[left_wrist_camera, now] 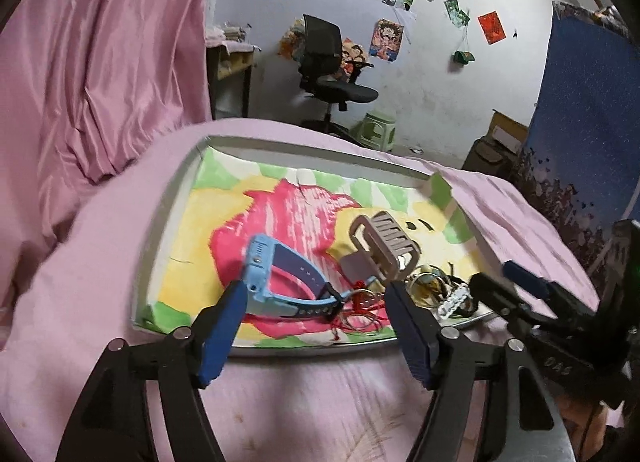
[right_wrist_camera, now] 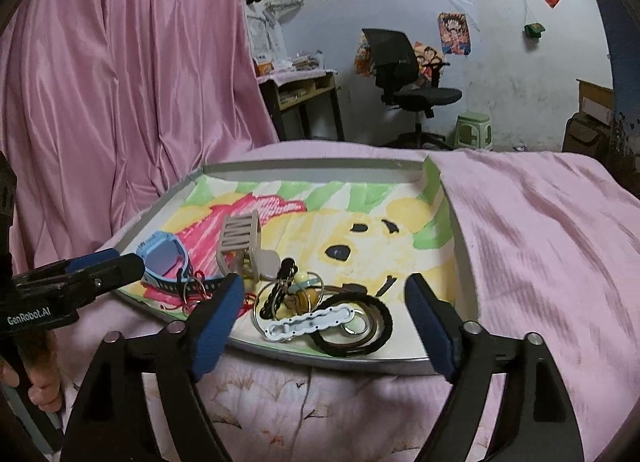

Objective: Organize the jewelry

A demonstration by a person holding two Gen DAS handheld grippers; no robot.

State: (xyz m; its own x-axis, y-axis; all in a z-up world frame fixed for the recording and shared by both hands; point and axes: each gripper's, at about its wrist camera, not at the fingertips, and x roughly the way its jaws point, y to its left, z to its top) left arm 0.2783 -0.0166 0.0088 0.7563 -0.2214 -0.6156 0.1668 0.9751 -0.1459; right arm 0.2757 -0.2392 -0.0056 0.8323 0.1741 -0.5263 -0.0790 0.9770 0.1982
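Observation:
A grey tray (left_wrist_camera: 172, 198) (right_wrist_camera: 340, 360) lined with a coloured drawing lies on a pink bedspread. In it sit a blue watch (left_wrist_camera: 280, 274) (right_wrist_camera: 166, 262), a beige hair claw (left_wrist_camera: 384, 246) (right_wrist_camera: 240, 240), red thread with rings (left_wrist_camera: 362, 310), a white chain clip (right_wrist_camera: 310, 324) (left_wrist_camera: 454, 302), black cord loops (right_wrist_camera: 356, 326) and a yellow keyring charm (right_wrist_camera: 302, 298). My left gripper (left_wrist_camera: 314, 298) (right_wrist_camera: 108, 262) is open at the tray's near edge, fingers either side of the watch strap and thread. My right gripper (right_wrist_camera: 326, 290) (left_wrist_camera: 500, 274) is open around the clip pile.
Pink curtains (left_wrist_camera: 100, 62) hang at the left. Beyond the bed stand a black office chair (left_wrist_camera: 328, 70), a green stool (left_wrist_camera: 376, 130) and a desk (right_wrist_camera: 304, 94). A blue patterned cloth (left_wrist_camera: 580, 110) hangs at the right. A hand (right_wrist_camera: 36, 378) shows at the lower left.

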